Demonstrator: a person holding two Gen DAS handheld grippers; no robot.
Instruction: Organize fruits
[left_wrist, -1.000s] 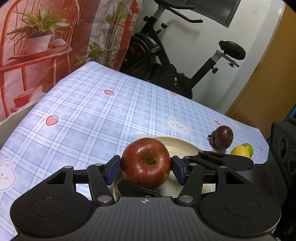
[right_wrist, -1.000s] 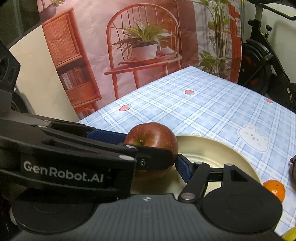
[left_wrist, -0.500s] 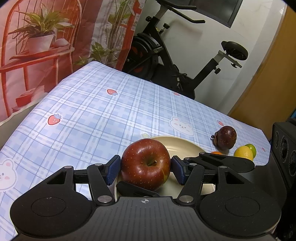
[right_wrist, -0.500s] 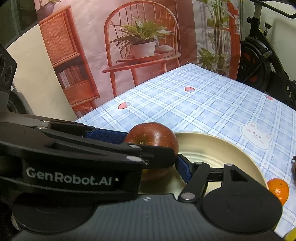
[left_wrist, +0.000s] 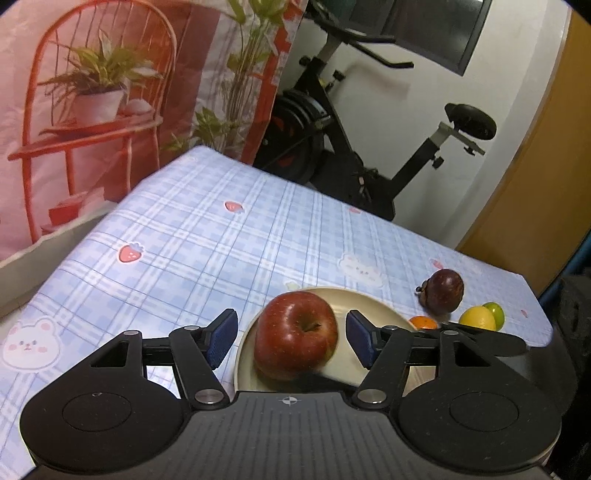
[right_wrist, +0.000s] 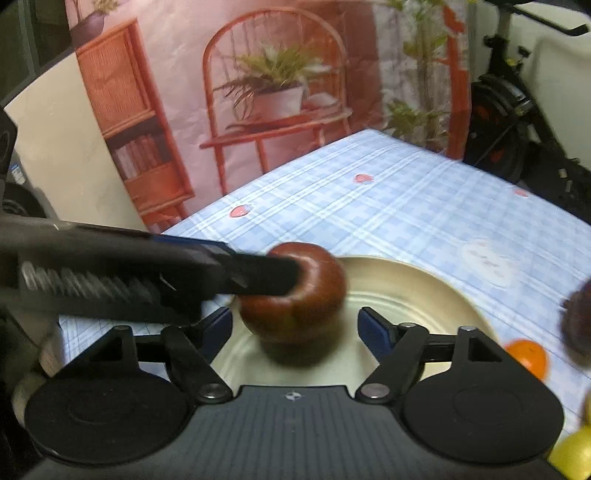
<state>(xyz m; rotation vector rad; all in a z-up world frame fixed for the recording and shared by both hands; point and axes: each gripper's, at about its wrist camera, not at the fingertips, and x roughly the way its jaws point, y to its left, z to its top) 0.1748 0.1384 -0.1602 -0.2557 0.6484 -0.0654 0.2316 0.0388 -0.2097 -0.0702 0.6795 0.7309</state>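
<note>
A red apple (left_wrist: 296, 334) rests on the left part of a cream plate (left_wrist: 373, 306). My left gripper (left_wrist: 291, 338) is open around the apple, its blue pads apart from it on both sides. The right wrist view is blurred: the apple (right_wrist: 295, 299) sits on the plate (right_wrist: 417, 288), with the left gripper's arm (right_wrist: 147, 266) crossing in front. My right gripper (right_wrist: 295, 328) is open and empty, just in front of the apple.
A dark mangosteen (left_wrist: 443, 291), an orange (left_wrist: 424, 322), a lemon (left_wrist: 477, 318) and a lime (left_wrist: 495, 312) lie right of the plate near the table's right edge. An exercise bike (left_wrist: 354, 147) stands behind the blue checked tablecloth (left_wrist: 207, 243).
My left gripper has opened and let go of the apple, which now sits on the plate. The right gripper has drawn back and its view has shifted.
</note>
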